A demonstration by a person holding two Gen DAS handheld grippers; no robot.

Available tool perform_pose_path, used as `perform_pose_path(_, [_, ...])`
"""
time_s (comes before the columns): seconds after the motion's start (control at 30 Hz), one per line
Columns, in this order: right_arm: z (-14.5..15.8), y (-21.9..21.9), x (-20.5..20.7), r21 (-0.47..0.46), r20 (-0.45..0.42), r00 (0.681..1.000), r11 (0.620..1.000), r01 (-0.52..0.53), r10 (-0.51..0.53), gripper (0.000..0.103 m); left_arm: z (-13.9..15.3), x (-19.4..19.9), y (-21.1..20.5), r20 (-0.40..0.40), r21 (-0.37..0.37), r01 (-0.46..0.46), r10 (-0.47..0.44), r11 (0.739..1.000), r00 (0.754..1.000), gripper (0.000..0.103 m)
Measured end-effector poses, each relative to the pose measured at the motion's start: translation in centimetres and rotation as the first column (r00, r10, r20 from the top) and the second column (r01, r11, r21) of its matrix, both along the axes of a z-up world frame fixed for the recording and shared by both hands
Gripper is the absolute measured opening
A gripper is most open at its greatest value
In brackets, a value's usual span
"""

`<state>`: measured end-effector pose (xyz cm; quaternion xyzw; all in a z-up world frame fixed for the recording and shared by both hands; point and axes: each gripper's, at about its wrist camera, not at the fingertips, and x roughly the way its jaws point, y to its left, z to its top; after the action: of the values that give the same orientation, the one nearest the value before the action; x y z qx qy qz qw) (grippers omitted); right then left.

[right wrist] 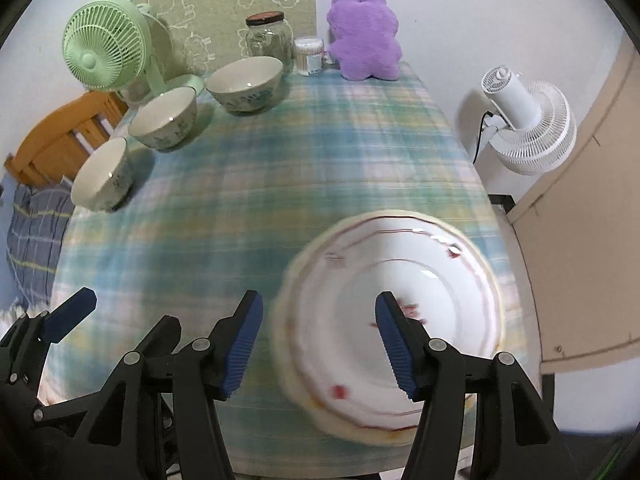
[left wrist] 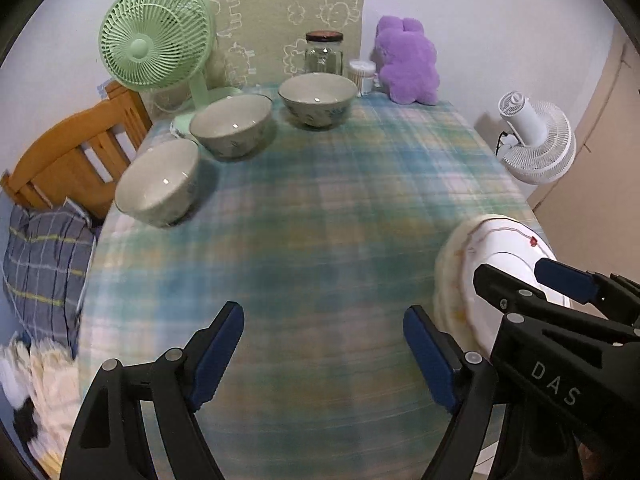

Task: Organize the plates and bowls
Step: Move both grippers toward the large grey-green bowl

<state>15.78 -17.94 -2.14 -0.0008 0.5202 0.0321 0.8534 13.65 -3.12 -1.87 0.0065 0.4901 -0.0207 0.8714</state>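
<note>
A stack of white plates with red trim (right wrist: pixel 400 280) lies at the near right of the table; it also shows in the left wrist view (left wrist: pixel 492 252). Three patterned bowls stand apart in a row at the far left: near (left wrist: pixel 158 182), middle (left wrist: pixel 232 126), far (left wrist: pixel 318 98); in the right wrist view they are near (right wrist: pixel 102 174), middle (right wrist: pixel 164 118), far (right wrist: pixel 246 84). My left gripper (left wrist: pixel 324 344) is open and empty above the table's near middle. My right gripper (right wrist: pixel 320 332) is open, its right finger above the top plate, its left finger beside the stack.
A green fan (left wrist: pixel 154 36), a glass jar (left wrist: pixel 324 54), a cotton-swab tub (left wrist: pixel 362 76) and a purple plush (left wrist: pixel 408 62) line the back edge. A wooden chair (left wrist: pixel 68 152) stands left. A white fan (left wrist: pixel 536 136) stands right of the table.
</note>
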Motion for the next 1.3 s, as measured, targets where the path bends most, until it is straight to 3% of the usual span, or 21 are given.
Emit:
perform_pose_path(0.33, [1.7,8.9,-0.2,-0.006,0.079,0.991,0.994,0.107,-0.106,0.062,1.5,1.4,8.3,0.028,-0.009,0.041,-0.041,0.999,0.999,0.082])
perform_pose_path(0.6, [2.3,14.5,2.4,0.028,0.109,0.992,0.998,0.059,-0.061,0.062,1.9,4.1,13.8,0.071,0.047,-0.049,0.046,0.998,0.996,0.080])
perform_pose_path(0.7, [2.6,16.5,3.7,0.036,0.123,0.991,0.998,0.048,-0.052,0.062,2.0,5.5,15.7,0.129,0.097,-0.120,0.107,0.988,0.986,0.077])
perform_pose_path(0.9, [2.5,20.1,7.2,0.042,0.143,0.988,0.998,0.047,-0.052,0.062,1.3,8.8,19.3,0.114,0.051,-0.140,0.134,0.989,0.984,0.072])
perform_pose_path(1.17, [0.6,23.5,11.7,0.088,0.129,0.990,0.995,0.050,-0.061,0.062,-0.7,13.2,22.1,0.096,0.067,-0.079,0.072,0.995,0.993,0.063])
perform_pose_path(1.3, [-0.8,25.0,13.6,0.074,0.121,0.990,0.995,0.066,-0.075,0.062,-2.2,15.2,22.7,0.057,0.061,-0.027,0.024,0.998,0.998,0.051])
